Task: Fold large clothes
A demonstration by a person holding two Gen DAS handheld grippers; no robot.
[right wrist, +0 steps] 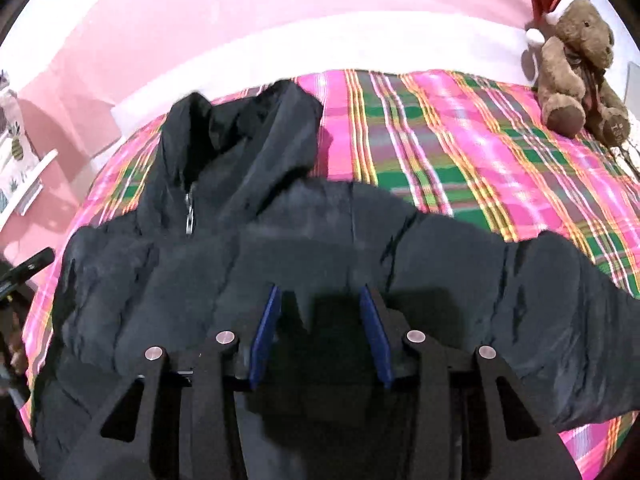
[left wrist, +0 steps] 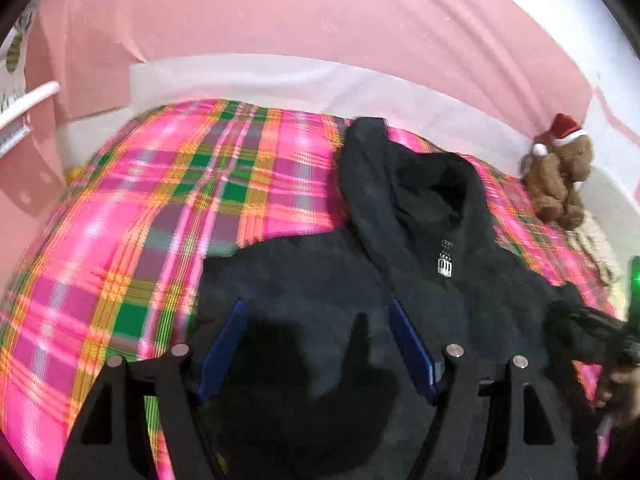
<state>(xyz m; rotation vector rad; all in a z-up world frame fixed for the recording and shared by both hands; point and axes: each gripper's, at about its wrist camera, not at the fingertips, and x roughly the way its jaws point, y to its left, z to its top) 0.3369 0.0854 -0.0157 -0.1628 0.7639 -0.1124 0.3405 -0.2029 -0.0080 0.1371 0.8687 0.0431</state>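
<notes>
Black hooded jacket (right wrist: 280, 248): long axis toward twelve o'clock, hood farthest. Right gripper (right wrist: 320, 300) nearer, sleeve at three o'clock, grasp unclear; left gripper (left wrist: 316, 312) released.

A home bedroom: plaid bedspread (left wrist: 160, 200), pink wall (left wrist: 280, 20), teddy bear (right wrist: 576, 68) in a Santa hat

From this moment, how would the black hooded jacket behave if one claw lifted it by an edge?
The jacket looks quilted and rumpled, so it would probably droop and sag. Its slightly shiny fabric may slip over the plaid cover.
</notes>
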